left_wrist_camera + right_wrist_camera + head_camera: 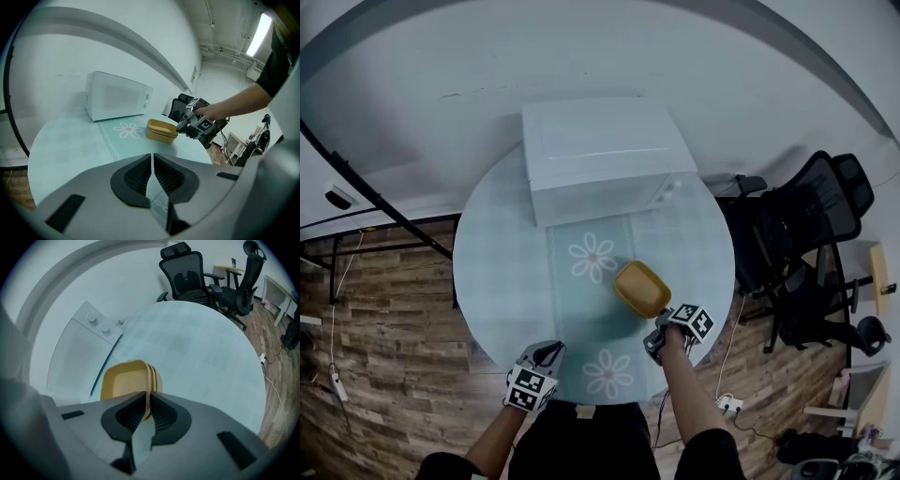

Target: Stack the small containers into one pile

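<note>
Yellow small containers (641, 288) sit nested in one pile on the round table, right of the middle. Layered rims show on the pile (125, 382) in the right gripper view. My right gripper (658, 332) is at the pile's near edge, and its jaws (147, 404) are shut on the rim of the pile. The left gripper view shows the same pile (161, 130) with the right gripper (184, 128) touching its right side. My left gripper (549, 352) hovers over the table's near edge, left of the pile; it (152, 161) is shut with nothing in it.
A white microwave (605, 155) stands at the back of the glass-topped round table (502, 253), which has a flower-patterned runner. Black office chairs (806, 234) stand to the right on the wooden floor. A cable and power strip (727, 403) lie by the table.
</note>
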